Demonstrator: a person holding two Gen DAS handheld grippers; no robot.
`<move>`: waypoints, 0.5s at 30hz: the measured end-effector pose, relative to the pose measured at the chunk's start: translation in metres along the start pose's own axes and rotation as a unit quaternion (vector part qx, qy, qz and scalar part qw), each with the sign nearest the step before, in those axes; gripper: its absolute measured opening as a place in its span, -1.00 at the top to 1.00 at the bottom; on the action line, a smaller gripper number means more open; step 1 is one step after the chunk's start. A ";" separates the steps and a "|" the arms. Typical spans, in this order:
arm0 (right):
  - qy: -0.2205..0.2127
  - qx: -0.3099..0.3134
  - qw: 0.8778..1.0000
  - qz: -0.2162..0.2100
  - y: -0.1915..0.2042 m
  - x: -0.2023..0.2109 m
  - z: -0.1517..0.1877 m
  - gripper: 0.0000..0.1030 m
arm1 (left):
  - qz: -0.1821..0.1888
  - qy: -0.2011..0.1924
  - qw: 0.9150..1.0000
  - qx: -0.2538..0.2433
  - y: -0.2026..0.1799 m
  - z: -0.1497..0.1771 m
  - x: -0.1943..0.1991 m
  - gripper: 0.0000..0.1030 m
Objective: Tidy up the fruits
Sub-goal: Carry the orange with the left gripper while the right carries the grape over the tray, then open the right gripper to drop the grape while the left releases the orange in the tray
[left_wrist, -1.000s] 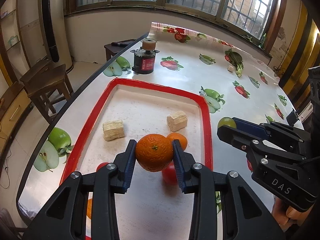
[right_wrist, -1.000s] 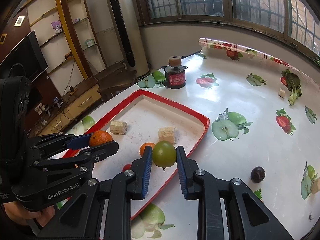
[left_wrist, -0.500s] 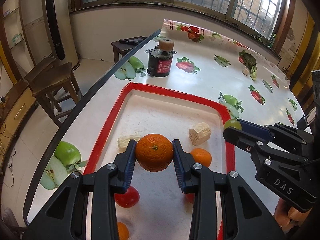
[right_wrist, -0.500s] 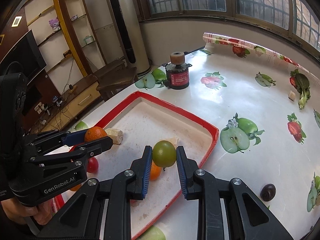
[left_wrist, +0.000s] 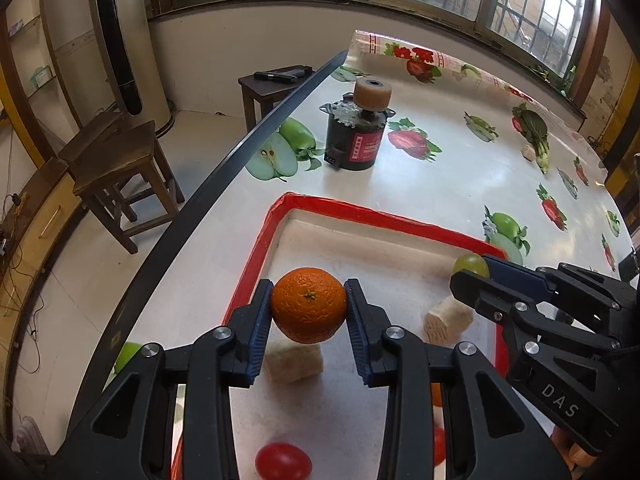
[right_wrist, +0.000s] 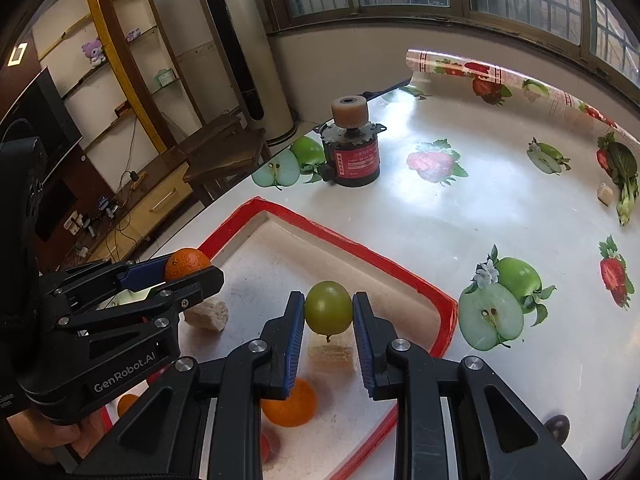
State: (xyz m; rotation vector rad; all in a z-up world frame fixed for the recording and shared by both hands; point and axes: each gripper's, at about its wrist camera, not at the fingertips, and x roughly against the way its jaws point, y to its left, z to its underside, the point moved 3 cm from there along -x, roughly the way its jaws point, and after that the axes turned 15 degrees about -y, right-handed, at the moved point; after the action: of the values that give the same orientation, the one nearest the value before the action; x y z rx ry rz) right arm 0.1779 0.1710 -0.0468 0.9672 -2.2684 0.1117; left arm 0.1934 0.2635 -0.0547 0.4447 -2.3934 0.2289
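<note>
Left wrist view: an orange (left_wrist: 309, 305) is clamped between the left tool (left_wrist: 308, 312) pads, held above the red tray (left_wrist: 256, 256). A green fruit (right_wrist: 329, 307) is gripped by the right tool (right_wrist: 328, 320) over the tray's far right area.

Both views are taken from close above the near part of the red-rimmed tray (left_wrist: 360, 210), each looking forward and downward along its own tool toward the far windows. The left wrist view is set over the tray's left side, with the left tool (left_wrist: 308, 312) in the foreground; the right wrist view is set over its right side, behind the right tool (right_wrist: 328, 314). Shared by both are the tray (right_wrist: 352, 246), the far black motor (left_wrist: 354, 136) (right_wrist: 354, 152) and the worktop (left_wrist: 452, 184), and each tool is seen in the other's view.
</note>
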 end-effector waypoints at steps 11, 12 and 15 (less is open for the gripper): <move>0.032 0.000 0.999 0.006 -0.003 -0.037 0.009 0.50 | -0.016 0.033 0.999 0.008 0.006 0.009 -0.039 0.35; 0.034 0.000 0.999 0.006 -0.004 -0.039 0.011 0.49 | -0.017 0.036 0.999 0.007 0.006 0.010 -0.041 0.34; 0.040 0.002 0.999 0.009 -0.006 -0.043 0.015 0.49 | -0.016 0.035 0.999 0.008 0.006 0.009 -0.041 0.34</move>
State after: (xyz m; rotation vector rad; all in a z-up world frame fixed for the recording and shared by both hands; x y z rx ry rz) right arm 0.1956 0.1885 -0.0850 0.9291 -2.2040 0.1599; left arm 0.2148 0.2766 -0.0890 0.4734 -2.3153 0.2452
